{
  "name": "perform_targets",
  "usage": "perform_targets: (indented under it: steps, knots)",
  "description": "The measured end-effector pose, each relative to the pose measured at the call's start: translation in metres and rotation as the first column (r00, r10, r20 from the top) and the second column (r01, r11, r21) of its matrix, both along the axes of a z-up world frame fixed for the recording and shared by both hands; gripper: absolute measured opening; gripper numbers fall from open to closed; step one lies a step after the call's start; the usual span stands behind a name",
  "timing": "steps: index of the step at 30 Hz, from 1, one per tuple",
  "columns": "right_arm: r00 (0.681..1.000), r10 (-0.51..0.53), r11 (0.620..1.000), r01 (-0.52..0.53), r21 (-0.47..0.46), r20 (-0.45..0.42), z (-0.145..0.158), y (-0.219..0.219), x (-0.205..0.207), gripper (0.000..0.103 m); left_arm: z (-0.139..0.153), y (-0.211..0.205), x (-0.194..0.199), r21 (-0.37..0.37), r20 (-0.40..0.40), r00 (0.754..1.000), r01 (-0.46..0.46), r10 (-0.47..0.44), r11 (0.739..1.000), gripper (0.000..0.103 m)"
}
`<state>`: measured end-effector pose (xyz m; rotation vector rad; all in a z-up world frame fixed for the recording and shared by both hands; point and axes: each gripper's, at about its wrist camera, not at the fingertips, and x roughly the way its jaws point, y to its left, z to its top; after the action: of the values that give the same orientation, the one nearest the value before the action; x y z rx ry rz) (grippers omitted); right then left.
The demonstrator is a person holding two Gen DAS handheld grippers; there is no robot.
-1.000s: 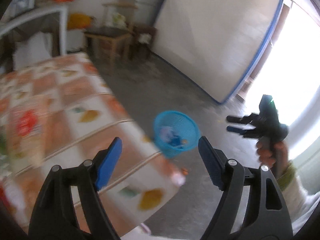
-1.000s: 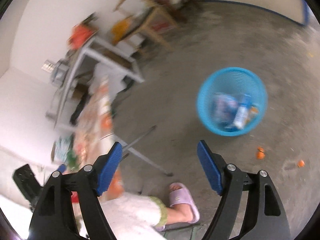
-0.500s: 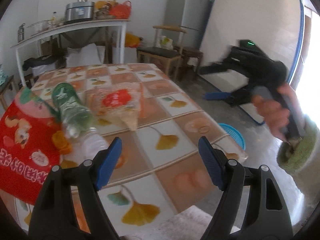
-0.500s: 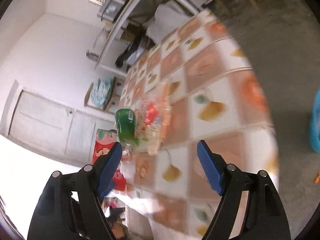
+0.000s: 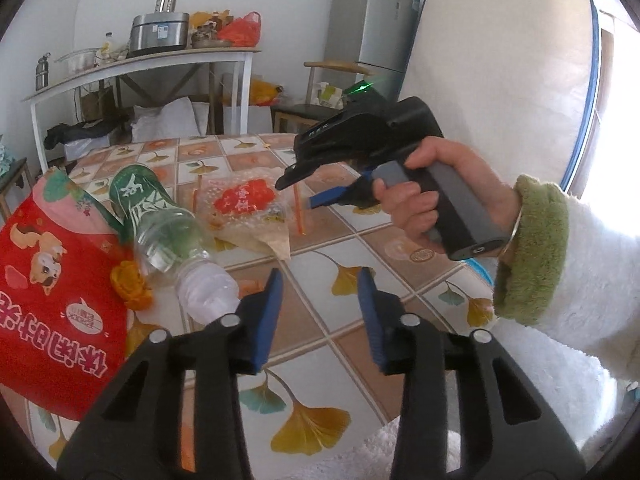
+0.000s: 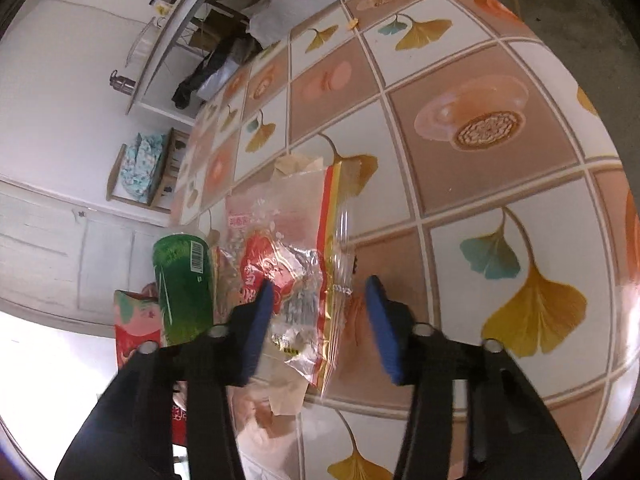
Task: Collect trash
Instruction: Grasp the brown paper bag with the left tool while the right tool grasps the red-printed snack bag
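Observation:
A clear crumpled snack wrapper (image 5: 244, 208) with a red label lies on the tiled tablecloth (image 5: 360, 248); it also shows in the right wrist view (image 6: 288, 272). An empty green-labelled plastic bottle (image 5: 160, 220) lies left of it, also in the right wrist view (image 6: 184, 280). A red snack bag (image 5: 52, 292) and an orange peel (image 5: 130, 284) lie at the left. My right gripper (image 6: 320, 300) is open, hovering over the wrapper; its body also shows in the left wrist view (image 5: 360, 144). My left gripper (image 5: 320, 300) is open and empty above the table.
A blue trash basket's rim (image 5: 480, 270) peeks past the table's right edge, under my right wrist. Behind are a white shelf table (image 5: 140, 68) with pots, a chair (image 5: 320, 92), a fridge (image 5: 372, 24) and a mattress (image 5: 500, 80) leaning on the wall.
Both grippers swung from the basket on the floor back over the table. The right gripper has come down over the wrapper, and both grippers' jaws have narrowed.

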<state>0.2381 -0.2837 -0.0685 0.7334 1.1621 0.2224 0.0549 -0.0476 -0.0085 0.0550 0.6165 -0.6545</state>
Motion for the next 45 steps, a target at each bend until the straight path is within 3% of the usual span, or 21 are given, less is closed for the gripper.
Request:
perform_targets:
  steps: [2, 6, 14, 17, 22, 26, 29, 34, 39, 42, 45]
  knots:
    - [1.000, -0.005, 1.000, 0.005, 0.000, -0.003, -0.002, 0.001, -0.002, 0.022, -0.001, 0.000, -0.002, -0.002, -0.001, 1.000, 0.007, -0.007, 1.000, 0.032]
    - [0.999, -0.028, 0.999, 0.028, 0.018, 0.015, 0.003, -0.003, -0.008, 0.010, -0.002, 0.000, -0.006, -0.002, -0.001, 1.000, 0.012, -0.012, 1.000, 0.030]
    - [0.993, -0.091, 0.993, 0.084, 0.087, 0.074, 0.019, -0.028, -0.036, 0.005, -0.004, -0.004, -0.009, 0.021, -0.002, 1.000, 0.006, -0.006, 1.000, 0.030]
    - [0.990, -0.119, 0.980, 0.105, 0.168, 0.078, 0.017, -0.040, -0.050, 0.005, -0.005, -0.007, -0.010, 0.034, -0.005, 1.000, 0.009, -0.009, 0.999, 0.030]
    - [0.981, -0.177, 0.925, 0.138, 0.353, 0.078, 0.008, -0.067, -0.083, 0.005, -0.006, -0.017, -0.014, 0.055, -0.007, 1.000, 0.026, -0.025, 0.998, 0.030]
    - [0.975, -0.211, 0.842, 0.148, 0.518, 0.064, -0.010, -0.088, -0.110, 0.005, -0.008, -0.025, -0.018, 0.079, 0.004, 0.999, 0.050, -0.050, 0.996, 0.030]
    - [0.971, -0.235, 0.799, 0.164, 0.578, 0.051, -0.024, -0.098, -0.133, 0.005, -0.007, -0.035, -0.020, 0.100, 0.000, 0.998, 0.069, -0.070, 0.993, 0.031]
    - [0.944, -0.326, 0.766, 0.229, 0.601, 0.057, -0.037, -0.129, -0.181, 0.005, 0.000, -0.049, -0.014, 0.121, -0.007, 0.997, 0.072, -0.071, 0.990, 0.049]
    - [0.910, -0.410, 0.745, 0.291, 0.601, 0.068, -0.043, -0.156, -0.220, 0.005, 0.023, -0.070, 0.016, 0.117, -0.051, 0.996, 0.074, -0.068, 0.990, 0.070]
    - [0.899, -0.433, 0.734, 0.306, 0.606, 0.072, -0.048, -0.167, -0.233, 0.005, 0.031, -0.102, 0.047, 0.206, -0.125, 0.988, 0.117, -0.093, 0.972, 0.079]
    - [0.896, -0.438, 0.731, 0.306, 0.610, 0.075, -0.053, -0.173, -0.239, 0.005, 0.024, -0.130, 0.076, 0.295, -0.206, 0.975, 0.138, -0.078, 0.945, 0.079]
